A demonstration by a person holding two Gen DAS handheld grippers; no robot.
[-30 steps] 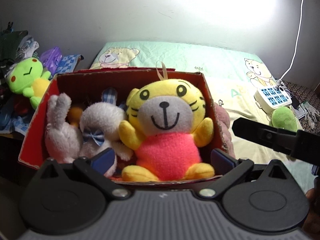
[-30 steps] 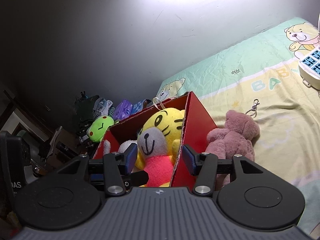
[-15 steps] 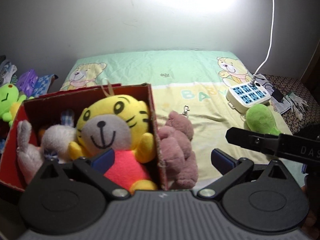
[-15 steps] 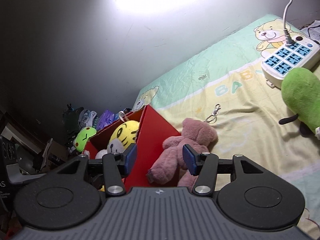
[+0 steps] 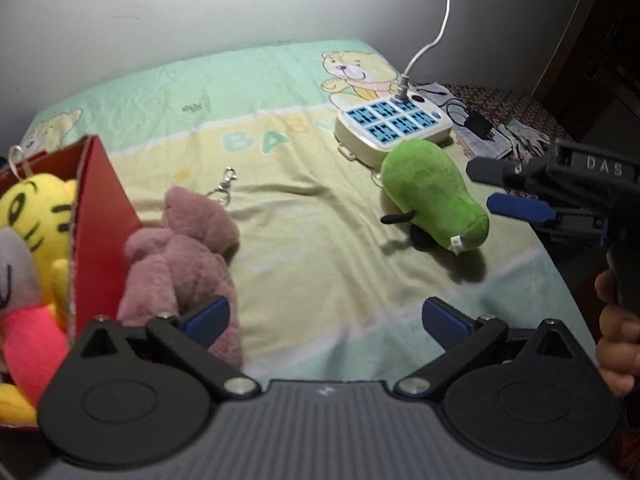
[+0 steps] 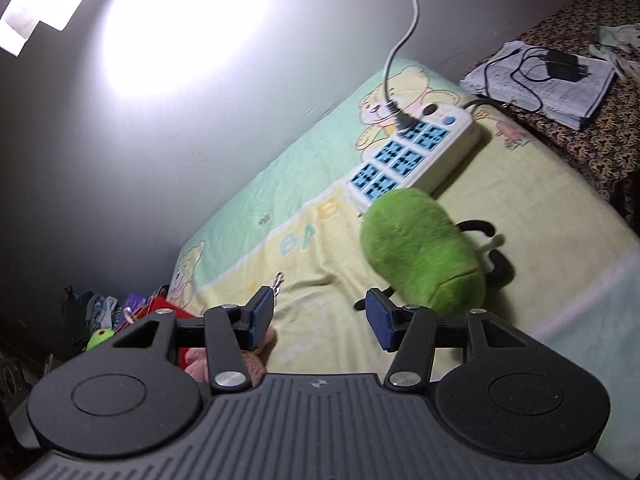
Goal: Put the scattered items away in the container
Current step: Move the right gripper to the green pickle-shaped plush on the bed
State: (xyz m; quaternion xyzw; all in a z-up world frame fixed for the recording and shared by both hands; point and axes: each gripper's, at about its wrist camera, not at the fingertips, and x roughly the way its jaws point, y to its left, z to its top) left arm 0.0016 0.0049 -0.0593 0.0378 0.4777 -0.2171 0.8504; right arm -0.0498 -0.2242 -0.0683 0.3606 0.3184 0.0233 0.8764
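**Both grippers empty above the bed, two plush toys outside the box**

The left gripper [image 5: 324,316] has its jaws spread wide with nothing between them; only blanket shows in the gap. Its left fingertip overlaps the pink plush bear [image 5: 180,256], but the pads do not press on it. The bear slumps on the blanket [image 5: 320,248] against the outer wall of the red box [image 5: 100,216], a keychain clip at its head. Inside the box sits a yellow tiger plush [image 5: 32,216] in a pink shirt.

The right gripper [image 6: 320,318] is partly open and holds nothing. Just past its right fingertip lies the green plush [image 6: 420,248], on its side on the blanket, near a white power strip [image 6: 412,156] with blue sockets and a cable plugged in. In the left wrist view the right gripper appears at the right edge, held by a hand [image 5: 616,344], beside the green plush.
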